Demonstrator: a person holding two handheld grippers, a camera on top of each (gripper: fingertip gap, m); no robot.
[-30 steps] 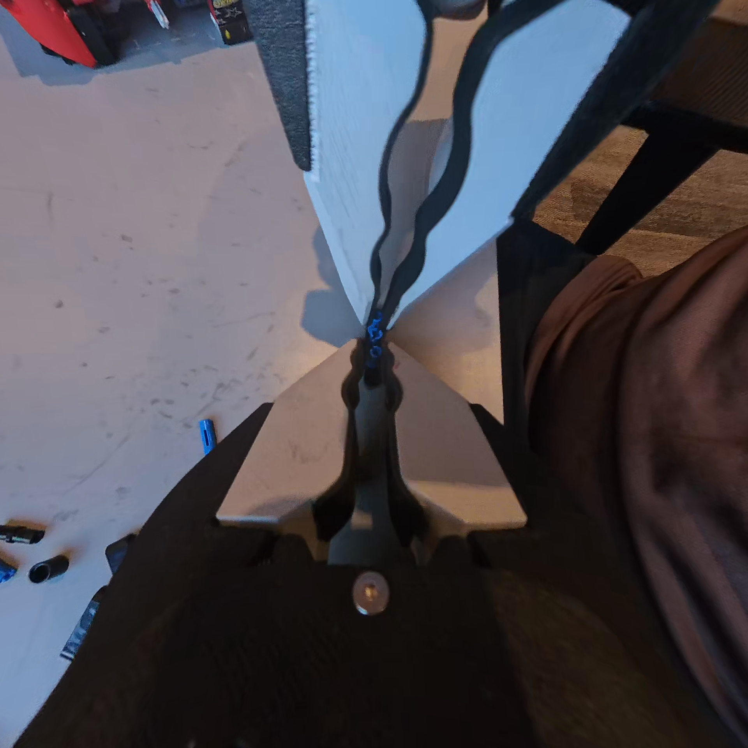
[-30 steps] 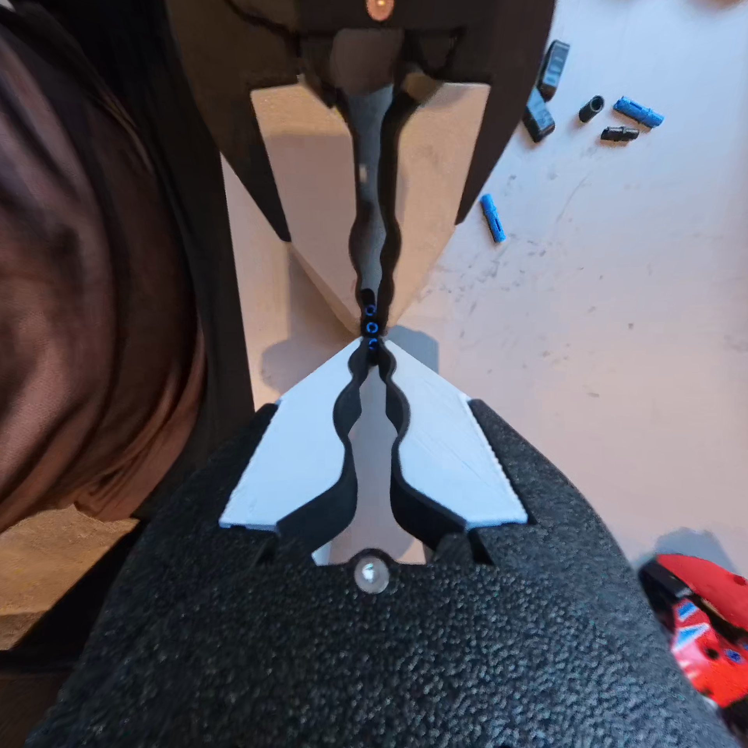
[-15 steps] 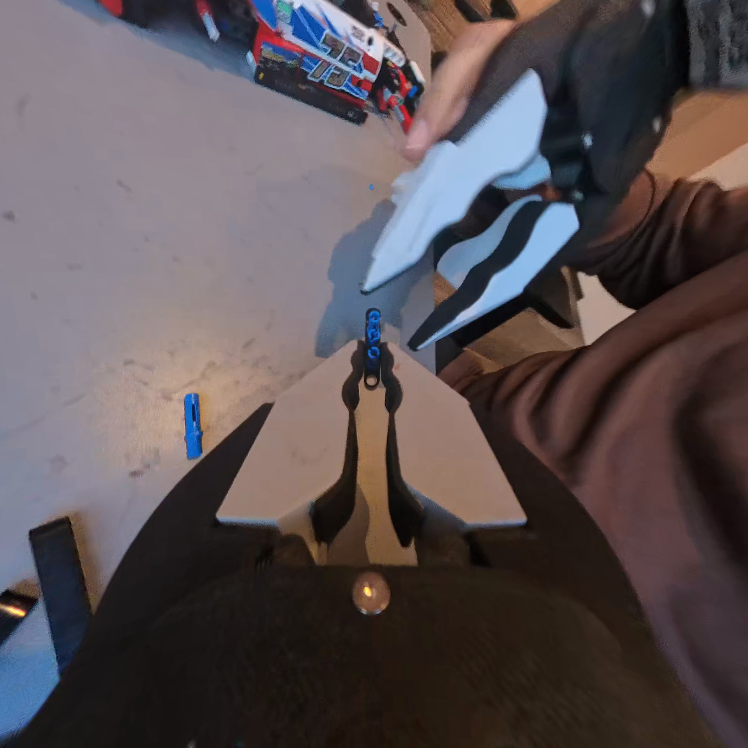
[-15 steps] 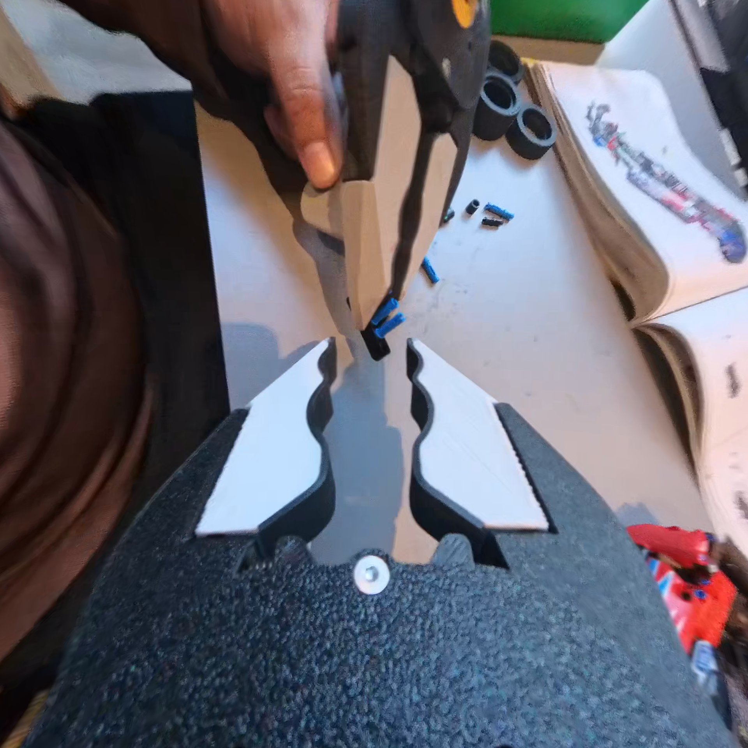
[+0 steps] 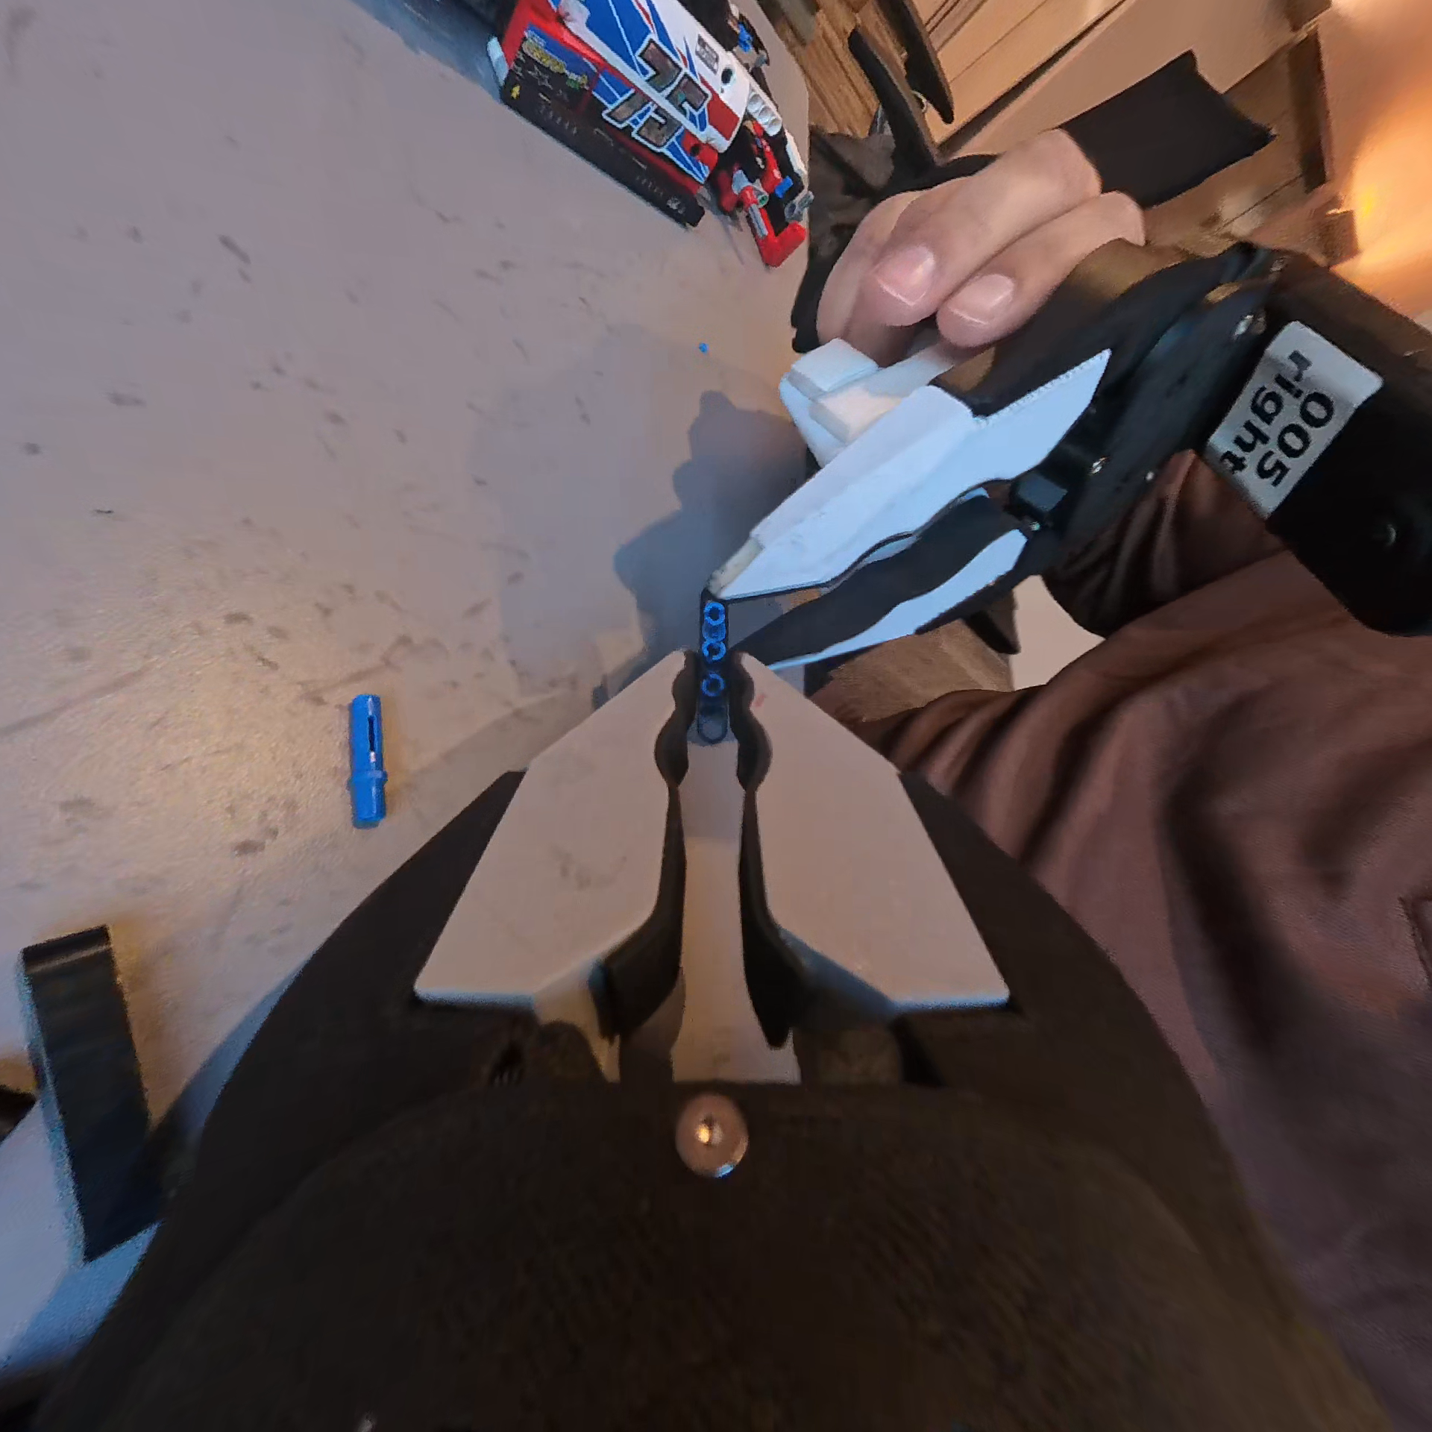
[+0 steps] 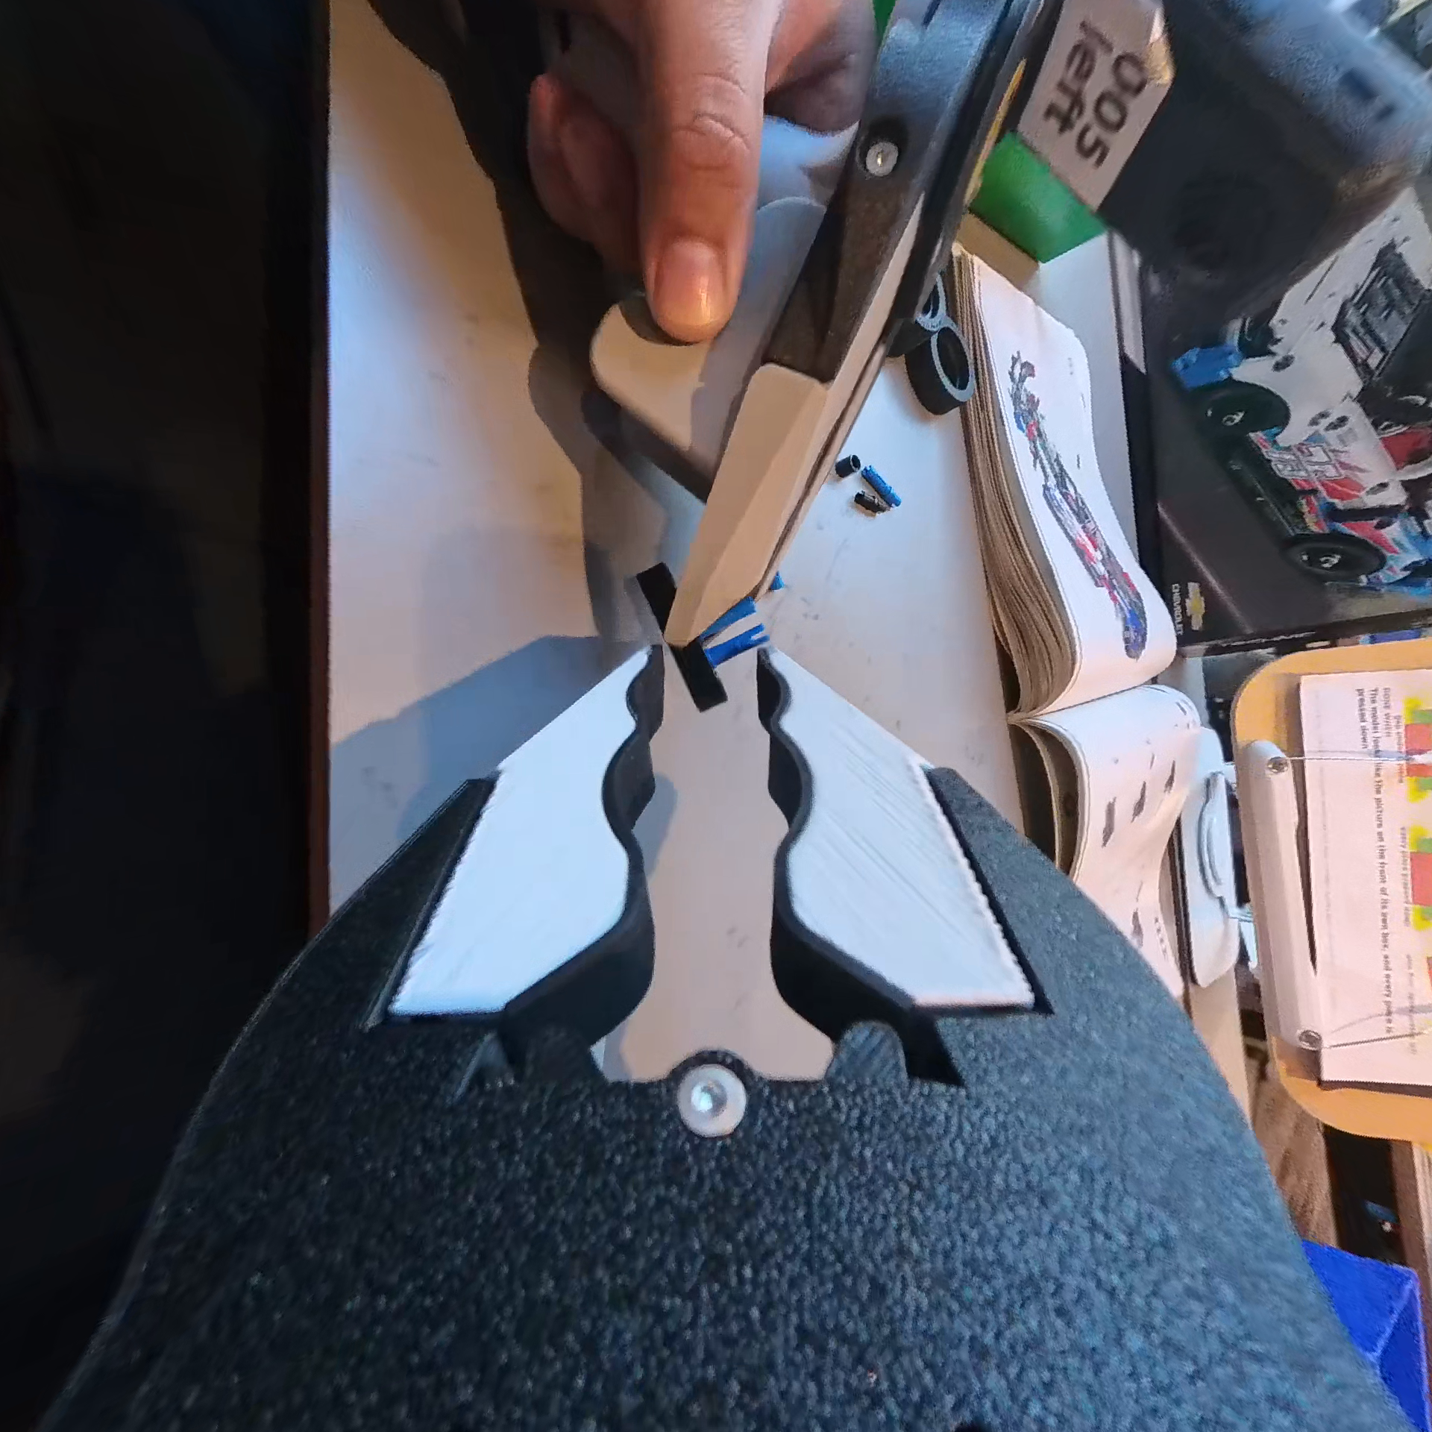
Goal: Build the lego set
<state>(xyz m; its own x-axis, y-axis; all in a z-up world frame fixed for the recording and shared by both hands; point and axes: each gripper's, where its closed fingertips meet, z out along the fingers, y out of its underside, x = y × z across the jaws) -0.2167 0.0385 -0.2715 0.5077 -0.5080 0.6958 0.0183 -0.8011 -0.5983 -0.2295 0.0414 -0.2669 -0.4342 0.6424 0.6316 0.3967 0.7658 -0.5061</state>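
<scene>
My left gripper (image 5: 710,690) is shut on a short black lego beam (image 5: 711,659) with blue pins in its holes, held above the table. In the right wrist view the left gripper (image 6: 682,631) comes down from above, side-on, holding the beam (image 6: 697,682), whose blue pins (image 6: 740,637) stick out to the right. My right gripper (image 6: 711,662) is open, and the beam's free end sits between its fingertips without being gripped. In the left wrist view the right gripper (image 5: 740,620) comes in from the right, its open tips at the beam's far end.
A loose blue pin (image 5: 366,759) lies on the white table (image 5: 310,387), a black part (image 5: 77,1085) at lower left. The partly built red, white and blue car (image 5: 643,101) stands far back. An open instruction booklet (image 6: 1069,542), the set's box (image 6: 1278,465), tyres (image 6: 949,364) and small pins (image 6: 872,488) lie to the right. My left and right fingertips are right by each other.
A second ago both grippers were shut on the beam. My right gripper opened, drew back, and has now come close again with its open fingertips around the beam's end. My left gripper kept hold.
</scene>
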